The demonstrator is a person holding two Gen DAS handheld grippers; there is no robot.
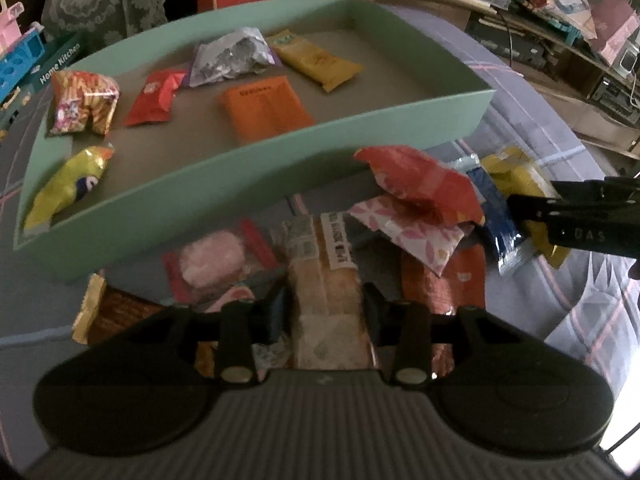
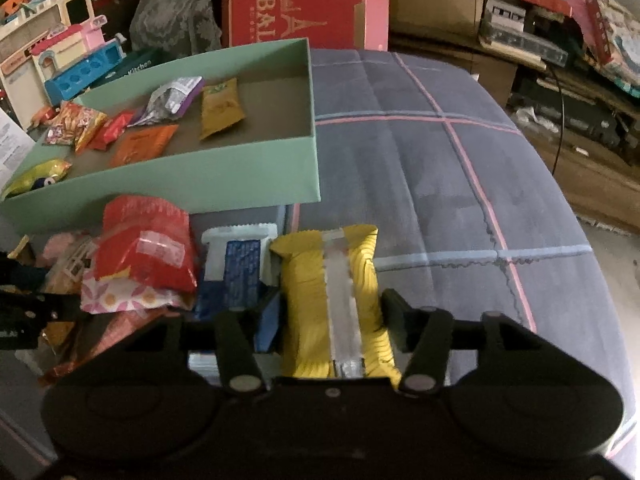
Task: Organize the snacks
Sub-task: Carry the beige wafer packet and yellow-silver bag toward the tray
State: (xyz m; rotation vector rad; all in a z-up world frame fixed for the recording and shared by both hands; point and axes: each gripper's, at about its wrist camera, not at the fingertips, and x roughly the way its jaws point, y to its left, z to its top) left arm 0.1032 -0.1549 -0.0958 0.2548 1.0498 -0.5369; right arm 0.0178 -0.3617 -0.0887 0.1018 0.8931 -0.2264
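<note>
The puffy yellow foil snack packet with a silver seam [image 2: 334, 300] lies on the plaid blue bedspread [image 2: 440, 184] between the fingers of the right hand-held gripper [image 2: 332, 316], which should close squarely, then lift toward the mint-green cardboard box [image 2: 224, 182] at ten o'clock, while the left hand-held gripper [image 1: 324, 312] similarly straddles a long pale bread packet [image 1: 324, 280], neither visibly clamped.
</note>
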